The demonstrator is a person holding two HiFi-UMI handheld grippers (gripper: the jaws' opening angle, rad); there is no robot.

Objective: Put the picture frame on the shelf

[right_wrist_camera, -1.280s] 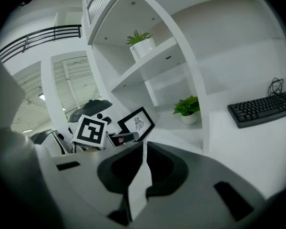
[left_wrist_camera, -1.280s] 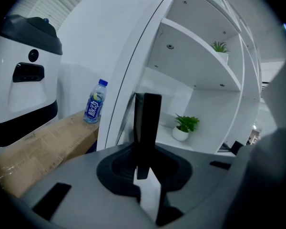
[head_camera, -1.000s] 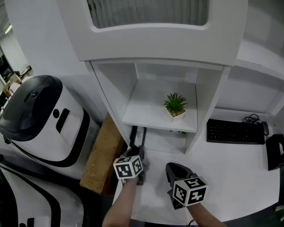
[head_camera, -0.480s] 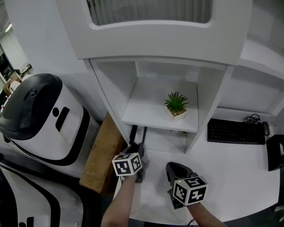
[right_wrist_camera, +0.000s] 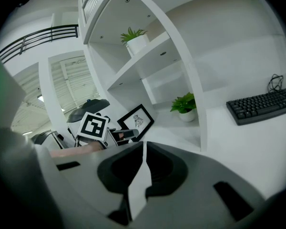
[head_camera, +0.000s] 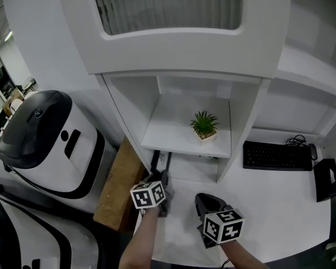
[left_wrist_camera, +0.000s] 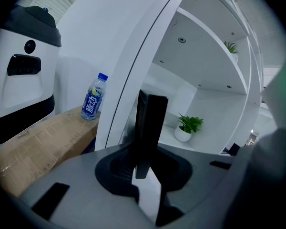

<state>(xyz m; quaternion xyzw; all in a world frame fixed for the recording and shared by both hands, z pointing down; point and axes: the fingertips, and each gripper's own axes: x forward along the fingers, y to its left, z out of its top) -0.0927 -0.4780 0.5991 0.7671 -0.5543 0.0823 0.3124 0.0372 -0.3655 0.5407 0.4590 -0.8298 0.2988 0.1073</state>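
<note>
The picture frame [head_camera: 161,162] is black with a white mat and a small dark print. In the right gripper view the picture frame [right_wrist_camera: 136,120] stands tilted at desk level, below the lowest board of the white shelf [head_camera: 182,136]. My left gripper [head_camera: 159,178] is shut on its lower edge. In the left gripper view the frame [left_wrist_camera: 148,123] shows edge-on, clamped in my left gripper [left_wrist_camera: 145,168]. My right gripper [head_camera: 204,203] hovers over the desk, right of the left one. Seen from its own camera, the right gripper [right_wrist_camera: 142,151] is shut and holds nothing.
A potted plant [head_camera: 204,125] stands on the shelf board, and a second plant [right_wrist_camera: 185,106] sits beneath it on the desk. A keyboard [head_camera: 277,156] lies to the right. Left of the shelf are a cardboard box [left_wrist_camera: 38,142] with a water bottle [left_wrist_camera: 93,97] and a white-black machine [head_camera: 45,139].
My left gripper with the frame has drifted slightly to the left. The right gripper has stayed in place.
</note>
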